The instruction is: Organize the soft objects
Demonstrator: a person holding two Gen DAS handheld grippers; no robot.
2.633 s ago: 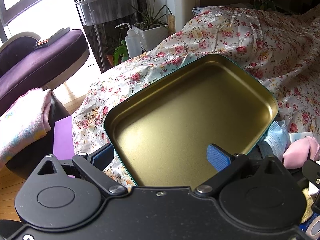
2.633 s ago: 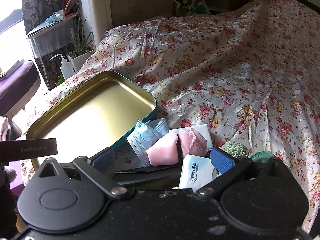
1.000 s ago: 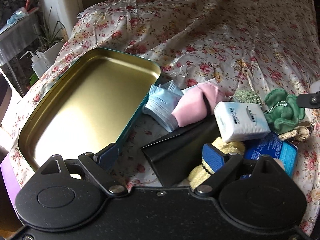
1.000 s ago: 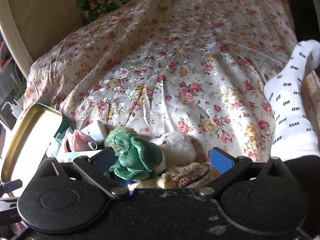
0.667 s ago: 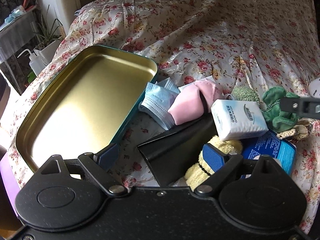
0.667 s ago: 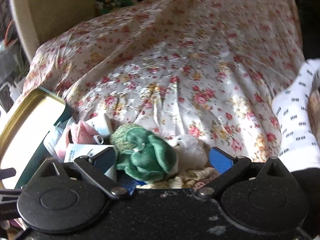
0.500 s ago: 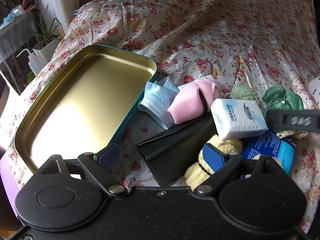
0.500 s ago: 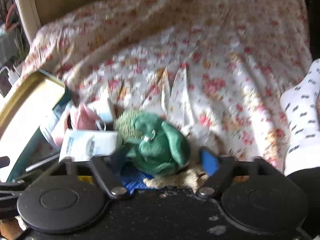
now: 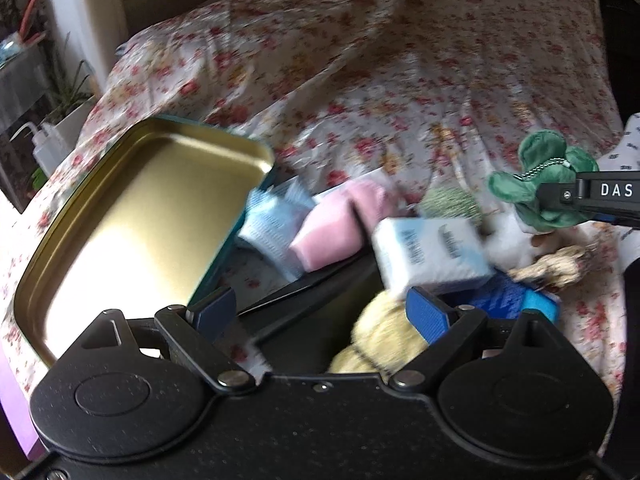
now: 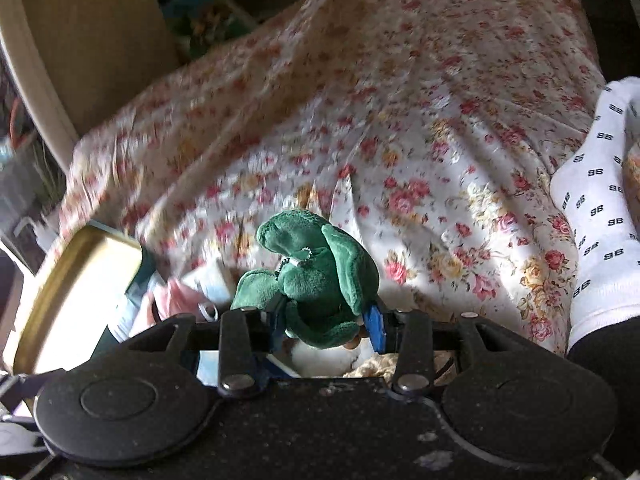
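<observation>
My right gripper (image 10: 326, 326) is shut on a green plush toy (image 10: 316, 276) with a small bead chain and holds it above the pile; the toy also shows in the left wrist view (image 9: 540, 182), at the tip of the right gripper (image 9: 560, 196). My left gripper (image 9: 320, 312) is open and empty, low over a black object (image 9: 312, 320) and a yellow plush (image 9: 380, 340). An empty gold tin tray (image 9: 132, 216) with a teal rim lies at the left on the floral sheet. Blue masks (image 9: 272, 220), a pink cloth (image 9: 340, 224) and a tissue pack (image 9: 432, 252) lie beside it.
A floral sheet (image 10: 400, 120) covers the bed. A foot in a white patterned sock (image 10: 600, 200) rests at the right. A blue packet (image 9: 516, 300) and a beige knitted item (image 9: 556, 268) lie in the pile. A plant and squeeze bottle (image 9: 44, 144) stand far left.
My right gripper has closed on the green plush toy and lifted it off the pile. My left gripper has shifted slightly and stays open.
</observation>
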